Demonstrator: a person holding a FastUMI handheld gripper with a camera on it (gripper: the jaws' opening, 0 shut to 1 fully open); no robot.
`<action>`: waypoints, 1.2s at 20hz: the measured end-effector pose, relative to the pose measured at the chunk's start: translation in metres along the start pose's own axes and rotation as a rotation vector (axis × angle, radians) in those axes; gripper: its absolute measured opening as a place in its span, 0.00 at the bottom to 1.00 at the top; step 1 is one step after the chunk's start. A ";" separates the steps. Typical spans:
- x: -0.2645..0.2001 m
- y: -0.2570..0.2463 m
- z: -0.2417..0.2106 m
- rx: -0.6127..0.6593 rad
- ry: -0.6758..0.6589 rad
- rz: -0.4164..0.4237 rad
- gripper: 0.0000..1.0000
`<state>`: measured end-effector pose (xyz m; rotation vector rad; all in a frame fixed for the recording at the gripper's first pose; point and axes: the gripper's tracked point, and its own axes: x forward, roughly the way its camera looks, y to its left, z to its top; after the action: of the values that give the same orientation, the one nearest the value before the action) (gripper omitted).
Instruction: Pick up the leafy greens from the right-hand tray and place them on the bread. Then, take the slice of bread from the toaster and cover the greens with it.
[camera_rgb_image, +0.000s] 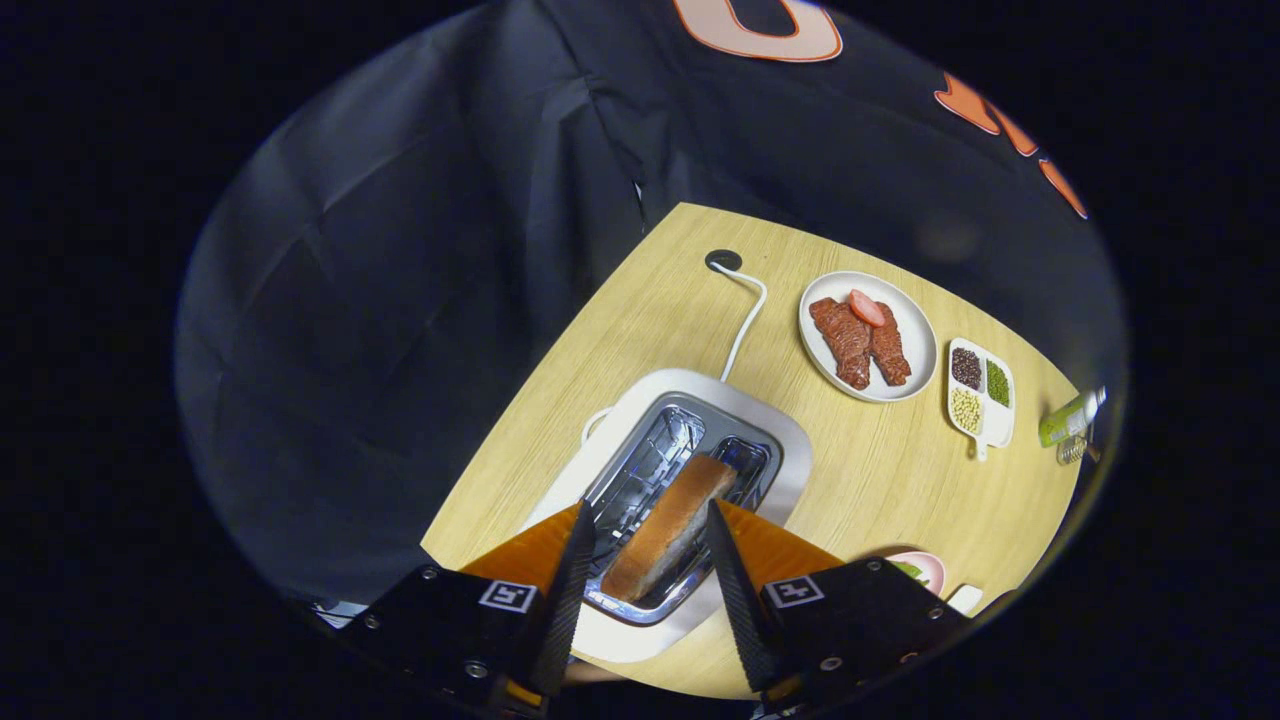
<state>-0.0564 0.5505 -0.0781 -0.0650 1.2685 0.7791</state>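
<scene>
Jaws spread wide, released and gripping nothing, the gripper (648, 520) hangs above the toaster (690, 455) with one finger on each side of the slice of bread (668, 538); neither finger touches it. That slice stands on edge in the toaster's nearer slot, its crust rising above the metal top, between the fingers.

A pale wood-grain desk (880, 490) carries everything, backed by black cloth booth walls. From the toaster a white cord (742, 325) runs away to a dark round port in the desk. Beyond the fingers to the right sits a white plate (915, 335) holding strips of reddish meat with a pink slice on top, and just beside it a small divided dish (982, 395) of dark, green and pale beans. A green bottle (1068, 420) lies past that. Behind the right finger a pink plate (925, 568) with something green peeks out, half hidden.
</scene>
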 end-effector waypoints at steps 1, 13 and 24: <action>0.001 -0.005 0.001 -0.004 -0.001 -0.019 0.65; -0.012 -0.029 0.004 0.146 -0.060 0.024 0.12; -0.080 -0.042 0.015 0.202 -0.225 0.177 0.12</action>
<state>-0.0274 0.4867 -0.0191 0.2944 1.1416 0.7816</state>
